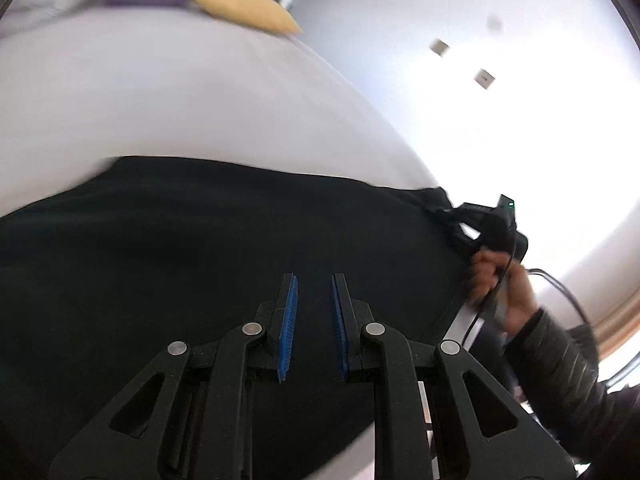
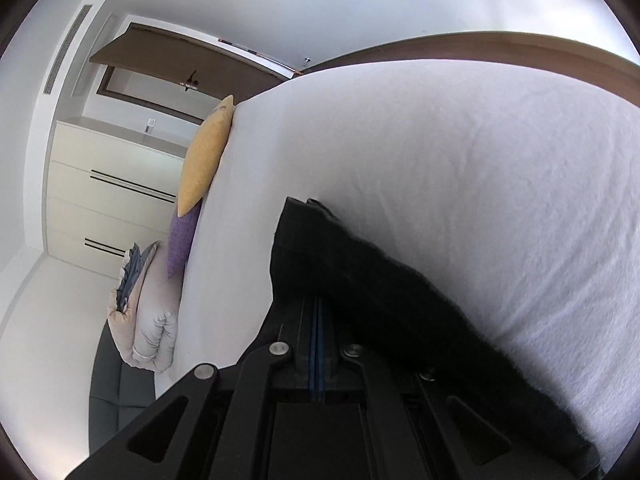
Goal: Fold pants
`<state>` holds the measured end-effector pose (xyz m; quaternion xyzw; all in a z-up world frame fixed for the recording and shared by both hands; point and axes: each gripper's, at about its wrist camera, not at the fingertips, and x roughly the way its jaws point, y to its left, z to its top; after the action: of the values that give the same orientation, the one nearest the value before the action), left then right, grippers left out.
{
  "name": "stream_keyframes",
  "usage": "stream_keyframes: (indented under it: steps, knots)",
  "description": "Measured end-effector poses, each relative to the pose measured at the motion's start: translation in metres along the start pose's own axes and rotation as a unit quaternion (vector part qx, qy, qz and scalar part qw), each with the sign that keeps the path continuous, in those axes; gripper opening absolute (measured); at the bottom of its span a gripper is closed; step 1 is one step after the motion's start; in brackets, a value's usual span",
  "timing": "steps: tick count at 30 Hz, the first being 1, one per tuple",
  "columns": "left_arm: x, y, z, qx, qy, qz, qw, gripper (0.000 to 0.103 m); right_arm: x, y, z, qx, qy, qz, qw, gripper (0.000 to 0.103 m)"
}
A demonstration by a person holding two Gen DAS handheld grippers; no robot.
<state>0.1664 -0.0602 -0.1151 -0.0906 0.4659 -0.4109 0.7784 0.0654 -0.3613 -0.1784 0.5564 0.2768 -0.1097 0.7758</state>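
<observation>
Two grippers, right gripper fingers pinching black pants, left gripper fingers slightly spread above them

A yellow cushion and purple cushion lie against the white bed.

Bright daylight throughout; blown-out glare at 3 o'clock in the left wrist view, washing the wall to white. Motion blur there over the bed, cushions and hand. Right wrist view sharp, evenly lit, soft shadow beside the black pants. Heavy fisheye bending and dark vignette at every rim
</observation>
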Motion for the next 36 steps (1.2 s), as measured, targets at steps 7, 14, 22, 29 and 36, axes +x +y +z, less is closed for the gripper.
stream_keyframes:
  steps: [7,14,22,29,36]
  knots:
    - [0.088,0.023,0.027,-0.053,0.071,-0.045,0.9951,0.007,0.0,-0.001,0.002,-0.016,-0.001,-0.005,1.0,0.0]
    - [0.045,0.124,0.032,-0.17,0.022,-0.052,0.9839,0.002,-0.002,0.005,-0.001,-0.038,-0.012,-0.015,0.999,0.0]
    - [-0.042,0.199,0.01,-0.194,-0.029,0.024,0.9802,0.002,-0.003,0.004,-0.004,-0.044,-0.015,-0.019,0.999,0.0]
    - [-0.124,0.241,-0.014,-0.202,-0.076,0.113,0.9699,0.002,-0.005,0.004,-0.006,-0.051,-0.018,-0.026,0.998,0.0]
    - [-0.185,0.253,-0.045,-0.22,-0.125,0.189,0.9489,0.002,-0.008,0.005,-0.007,-0.054,-0.016,-0.025,0.998,0.0]
